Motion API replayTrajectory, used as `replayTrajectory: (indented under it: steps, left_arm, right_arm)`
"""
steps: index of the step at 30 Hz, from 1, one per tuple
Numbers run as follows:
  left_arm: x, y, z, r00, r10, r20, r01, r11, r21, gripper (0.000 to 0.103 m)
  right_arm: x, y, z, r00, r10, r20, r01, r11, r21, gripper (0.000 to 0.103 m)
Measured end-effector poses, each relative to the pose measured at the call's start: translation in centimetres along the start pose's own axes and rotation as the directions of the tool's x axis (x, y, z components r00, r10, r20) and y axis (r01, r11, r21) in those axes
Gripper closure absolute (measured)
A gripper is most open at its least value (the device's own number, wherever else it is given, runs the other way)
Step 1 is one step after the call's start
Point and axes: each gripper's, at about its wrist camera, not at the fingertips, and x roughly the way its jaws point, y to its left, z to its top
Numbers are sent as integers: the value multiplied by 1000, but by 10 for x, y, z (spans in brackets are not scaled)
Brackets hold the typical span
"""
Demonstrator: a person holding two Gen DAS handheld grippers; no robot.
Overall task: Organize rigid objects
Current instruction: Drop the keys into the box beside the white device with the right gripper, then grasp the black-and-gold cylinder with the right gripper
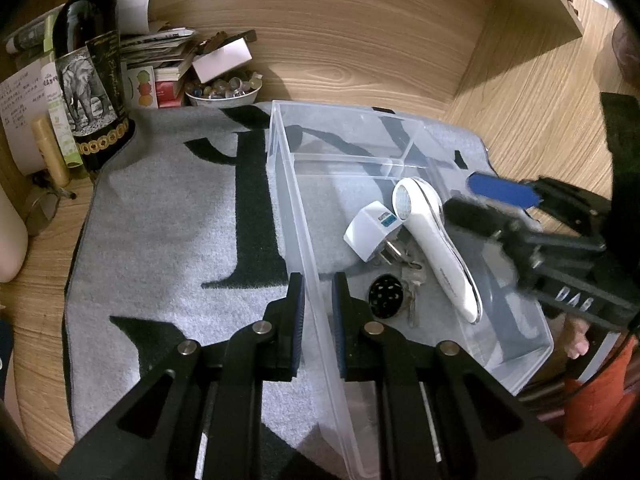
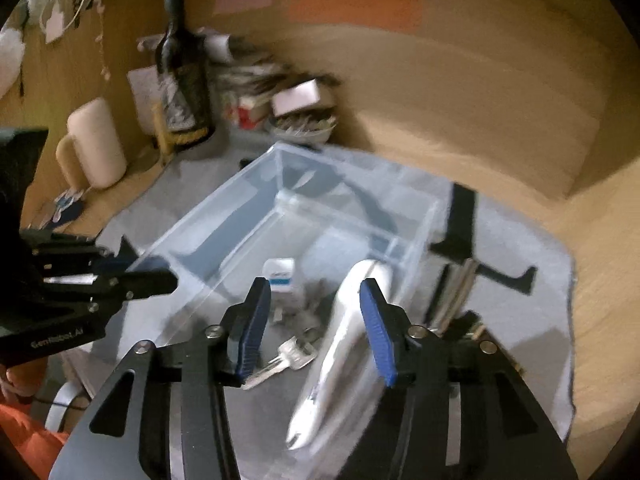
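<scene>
A clear plastic bin (image 1: 280, 160) stands on a grey mat, and a divider splits it. Its nearer compartment holds a white handheld device (image 1: 436, 248), a white plug adapter (image 1: 372, 232), keys (image 1: 412, 284) and a black round disc (image 1: 386, 296). My left gripper (image 1: 318, 292) is shut on the bin's left wall, one pad on each side. My right gripper (image 2: 316, 320) hangs open over the bin, with the white device (image 2: 340, 352) lying below beside its right finger and untouched by the pads. The keys (image 2: 284, 360) lie under its left finger.
A dark wine bottle (image 1: 92, 76), a bowl of marbles (image 1: 224, 92) and stacked papers crowd the back left. The grey mat (image 1: 168, 220) bears black letters. Slim metal tools (image 2: 456, 296) lie on the mat right of the bin. An orange sleeve (image 1: 600, 412) shows below.
</scene>
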Motion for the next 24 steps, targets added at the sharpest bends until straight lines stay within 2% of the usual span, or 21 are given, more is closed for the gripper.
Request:
replayTrajectory:
  steps: [6,11,17,24]
  left_arm:
    - [0,0,0,1000,1,0,-1,1000,3,91]
    - [1,-1,-1,1000,-6,0,6,1000,-12,91]
    - [1,-3,-3,1000,-6,-1,6,1000,-14,91]
    - [1,-2,-3,1000,-7,0,7,1000,-12,91]
  right_arm:
    - [-21,-37,1,994,-94,57,88,991,103,56]
    - [-27,-69,-5,980,-195,46,185,967,175,53]
    - [-18,-99,-20,966,-255,-35,257,942,216,50]
    - [12,-120,-43,953,-252,-168,285,935,213,48]
